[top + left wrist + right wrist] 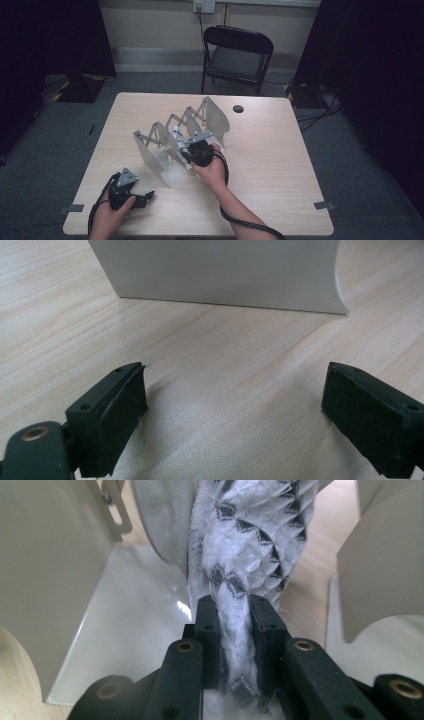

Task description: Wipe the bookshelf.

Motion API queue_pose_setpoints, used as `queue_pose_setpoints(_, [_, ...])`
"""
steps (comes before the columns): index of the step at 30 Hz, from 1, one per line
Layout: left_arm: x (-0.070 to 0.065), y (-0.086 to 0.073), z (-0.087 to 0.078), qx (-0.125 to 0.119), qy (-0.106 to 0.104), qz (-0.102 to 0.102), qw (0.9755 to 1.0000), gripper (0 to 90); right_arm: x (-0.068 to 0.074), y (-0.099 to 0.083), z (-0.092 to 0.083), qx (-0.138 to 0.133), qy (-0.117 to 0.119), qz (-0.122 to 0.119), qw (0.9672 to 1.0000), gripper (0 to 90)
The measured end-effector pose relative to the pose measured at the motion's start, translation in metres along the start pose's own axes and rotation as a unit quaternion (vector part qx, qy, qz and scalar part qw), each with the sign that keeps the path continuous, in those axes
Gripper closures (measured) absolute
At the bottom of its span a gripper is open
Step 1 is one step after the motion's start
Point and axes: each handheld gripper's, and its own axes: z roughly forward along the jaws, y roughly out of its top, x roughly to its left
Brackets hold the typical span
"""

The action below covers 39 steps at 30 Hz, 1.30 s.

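A grey metal accordion rack (159, 161) with several upright plates stands mid-table. A white knitted cloth with black diamond marks (178, 136) hangs in a slot between two plates. My right gripper (187, 148) reaches into that slot from the near right. In the right gripper view, that gripper (235, 620) is shut on the cloth (250, 535), pinching a fold between its pads, with rack plates (45, 570) on both sides. My left gripper (145, 197) rests open near the front left edge, nothing between its fingers. In the left gripper view, it (235, 410) faces the rack's front plate (225, 270).
The wooden table (280, 165) has a dark cable hole (238, 108) at the back right. A black folding chair (237, 55) stands behind the table. Tape marks sit at the front corners, and cables lie on the floor at the right.
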Motion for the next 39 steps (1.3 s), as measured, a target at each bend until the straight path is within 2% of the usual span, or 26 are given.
queue_pose_setpoints(7, [0.0,0.0,0.0,0.0,0.0,0.0,1.0,10.5,0.001,-0.016,0.009,0.024,0.003,0.004,0.9997,77.2])
queue_pose_setpoints(9, [0.0,0.0,0.0,0.0,0.0,0.0,1.0,10.5,0.0,-0.02,0.009,0.024,0.004,0.006,0.9997,77.2])
queue_pose_setpoints(16, [0.0,0.0,0.0,0.0,0.0,0.0,1.0,10.5,-0.004,-0.022,-0.004,0.018,-0.002,0.011,0.9998,77.2])
queue_pose_setpoints(22, [0.0,0.0,0.0,0.0,0.0,0.0,1.0,10.4,-0.012,-0.007,-0.031,-0.009,-0.019,0.014,0.9997,77.2])
queue_pose_setpoints(29, [0.0,0.0,0.0,0.0,0.001,0.0,1.0,10.4,-0.019,0.032,-0.065,-0.062,-0.04,0.013,0.9972,77.2])
queue_pose_setpoints(33, [0.0,0.0,0.0,0.0,0.001,0.0,1.0,10.4,-0.021,0.04,-0.06,-0.065,-0.05,0.022,0.9964,77.2])
queue_pose_setpoints(39, [0.0,0.0,0.0,0.0,0.0,0.001,1.0,10.4,-0.019,0.025,-0.036,-0.039,-0.046,0.029,0.9977,77.2])
